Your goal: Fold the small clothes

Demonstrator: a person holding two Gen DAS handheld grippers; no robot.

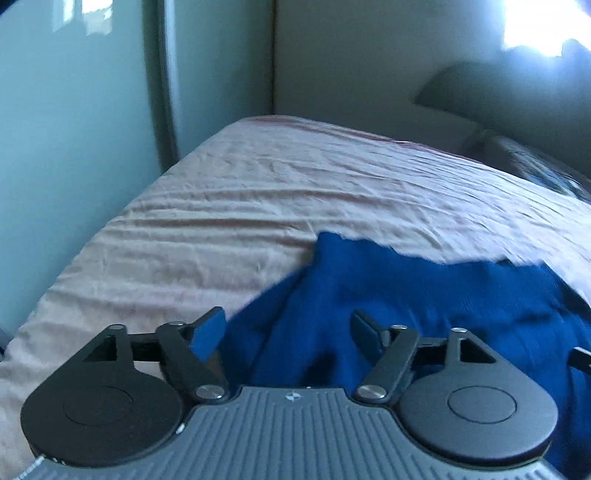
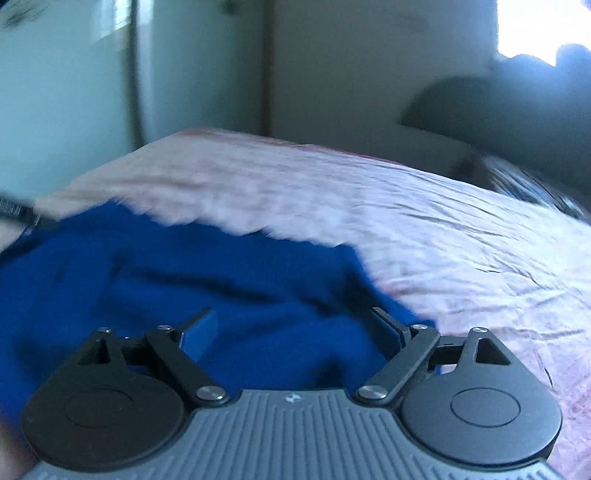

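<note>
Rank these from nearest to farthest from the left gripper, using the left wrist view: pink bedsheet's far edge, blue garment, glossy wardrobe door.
1. Blue garment, directly ahead between the open jaws of the left gripper.
2. Pink bedsheet's far edge, straight ahead.
3. Glossy wardrobe door, far left, beyond the bed.

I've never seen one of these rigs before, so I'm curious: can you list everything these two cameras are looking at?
Blue garment: one, deep blue, rumpled on the near part of the bed, just ahead of both claws.
Bed sheet: one, pale pinkish, wrinkled, covering the bed under the garment.
Dark item: one, blurred, at the bed's far right edge; cannot tell what it is.
Walls: pale, meeting in a corner behind the bed.
Window: one, bright, upper right.
Left claw: one, black, jaws apart, over the garment's left side.
Right claw: one, black, jaws apart, over the garment's right side.
</note>
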